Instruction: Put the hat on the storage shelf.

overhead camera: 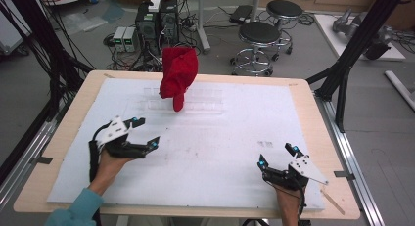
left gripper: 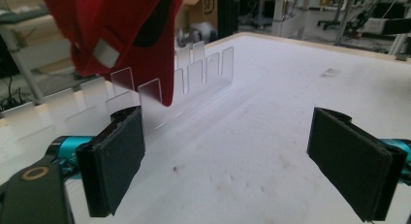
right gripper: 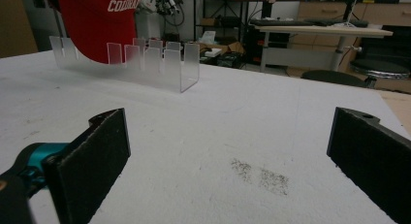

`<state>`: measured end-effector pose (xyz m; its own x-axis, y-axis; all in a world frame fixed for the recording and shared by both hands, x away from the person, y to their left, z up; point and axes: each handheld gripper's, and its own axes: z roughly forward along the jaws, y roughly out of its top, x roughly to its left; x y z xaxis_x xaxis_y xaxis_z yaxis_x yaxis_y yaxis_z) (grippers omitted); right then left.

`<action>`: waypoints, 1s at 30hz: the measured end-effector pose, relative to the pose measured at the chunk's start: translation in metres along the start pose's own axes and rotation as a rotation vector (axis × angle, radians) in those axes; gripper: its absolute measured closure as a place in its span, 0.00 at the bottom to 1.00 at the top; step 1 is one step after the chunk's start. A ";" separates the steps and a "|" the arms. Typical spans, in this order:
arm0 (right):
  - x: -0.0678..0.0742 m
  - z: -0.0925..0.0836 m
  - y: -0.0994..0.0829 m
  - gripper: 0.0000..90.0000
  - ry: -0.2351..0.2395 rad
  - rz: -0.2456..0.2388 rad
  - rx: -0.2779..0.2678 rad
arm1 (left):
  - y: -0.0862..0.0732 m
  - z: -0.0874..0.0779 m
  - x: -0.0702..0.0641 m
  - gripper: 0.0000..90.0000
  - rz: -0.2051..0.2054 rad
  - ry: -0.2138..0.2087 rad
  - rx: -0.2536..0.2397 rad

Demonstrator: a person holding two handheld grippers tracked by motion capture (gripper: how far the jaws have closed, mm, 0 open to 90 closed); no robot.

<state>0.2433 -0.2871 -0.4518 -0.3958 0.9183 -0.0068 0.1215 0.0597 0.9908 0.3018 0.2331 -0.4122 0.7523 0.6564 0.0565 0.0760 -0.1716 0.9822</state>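
While both the left gripper (overhead camera: 145,133) and right gripper (overhead camera: 277,155) sit released and empty, we judge the red cap (overhead camera: 178,75) on the clear rack (overhead camera: 208,107) wants a brim-edge approach.

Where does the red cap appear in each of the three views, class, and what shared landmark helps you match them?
High view: red cap at top centre, standing in the clear slotted rack.
Left gripper view: cap at upper left, above the rack.
Right gripper view: cap at upper left, behind the rack.
Shared landmark: the rack.
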 end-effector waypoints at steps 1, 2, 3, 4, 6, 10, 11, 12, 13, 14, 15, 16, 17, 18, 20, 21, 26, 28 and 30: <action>0.000 0.000 0.000 0.01 0.001 -0.006 -0.003 | -0.005 -0.011 0.002 0.16 -0.003 -0.001 -0.020; 0.000 0.000 0.000 0.01 0.000 -0.010 -0.001 | -0.015 -0.030 0.007 0.16 -0.011 0.016 -0.059; 0.000 0.000 0.000 0.01 0.000 -0.010 -0.001 | -0.015 -0.030 0.007 0.16 -0.011 0.016 -0.059; 0.000 0.000 0.000 0.01 -0.001 -0.012 -0.001 | -0.019 -0.039 0.010 0.16 -0.014 0.023 -0.069; 0.000 0.000 0.000 0.01 0.001 -0.008 -0.003 | -0.027 -0.053 0.015 0.16 -0.016 0.043 -0.085; 0.000 -0.001 0.000 0.01 0.002 -0.010 -0.013 | -0.041 -0.072 0.023 0.16 -0.039 0.081 -0.101; 0.000 -0.001 -0.001 0.01 0.003 -0.005 -0.011 | -0.044 -0.075 0.024 0.16 -0.046 0.089 -0.103; 0.000 -0.001 -0.001 0.01 0.003 -0.008 -0.015 | -0.048 -0.077 0.024 0.16 -0.054 0.092 -0.109; 0.000 -0.002 -0.001 0.01 0.001 -0.013 -0.020 | -0.051 -0.079 0.025 0.15 -0.061 0.090 -0.111; 0.000 -0.002 -0.001 0.01 0.001 -0.013 -0.020 | -0.054 -0.081 0.025 0.15 -0.069 0.091 -0.111; 0.001 -0.002 -0.001 0.01 0.003 -0.010 -0.021 | -0.057 -0.082 0.025 0.15 -0.077 0.089 -0.124; 0.001 -0.002 -0.001 0.01 0.003 -0.010 -0.022 | -0.058 -0.084 0.025 0.15 -0.079 0.100 -0.143; 0.001 -0.002 -0.001 0.01 0.003 -0.010 -0.022 | -0.058 -0.085 0.025 0.15 -0.080 0.102 -0.158; 0.001 -0.002 -0.001 0.01 0.002 -0.017 -0.027 | -0.059 -0.085 0.025 0.15 -0.083 0.101 -0.164; 0.001 -0.002 -0.001 0.01 0.001 -0.021 -0.029 | -0.059 -0.085 0.026 0.15 -0.088 0.106 -0.162; 0.001 -0.002 -0.001 0.01 0.001 -0.021 -0.029 | -0.059 -0.085 0.026 0.15 -0.089 0.107 -0.160; 0.002 -0.004 -0.002 0.01 0.001 -0.017 -0.038 | -0.060 -0.086 0.025 0.15 -0.093 0.121 -0.175; 0.002 -0.004 -0.002 0.01 0.001 -0.015 -0.044 | -0.060 -0.087 0.025 0.15 -0.093 0.128 -0.181; 0.002 -0.005 -0.002 0.01 -0.001 -0.013 -0.047 | -0.060 -0.087 0.024 0.15 -0.093 0.134 -0.186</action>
<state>0.2381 -0.2874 -0.4533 -0.3961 0.9180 -0.0199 0.0731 0.0532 0.9959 0.2586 0.3232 -0.4547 0.6532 0.7568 -0.0243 0.0097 0.0237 0.9997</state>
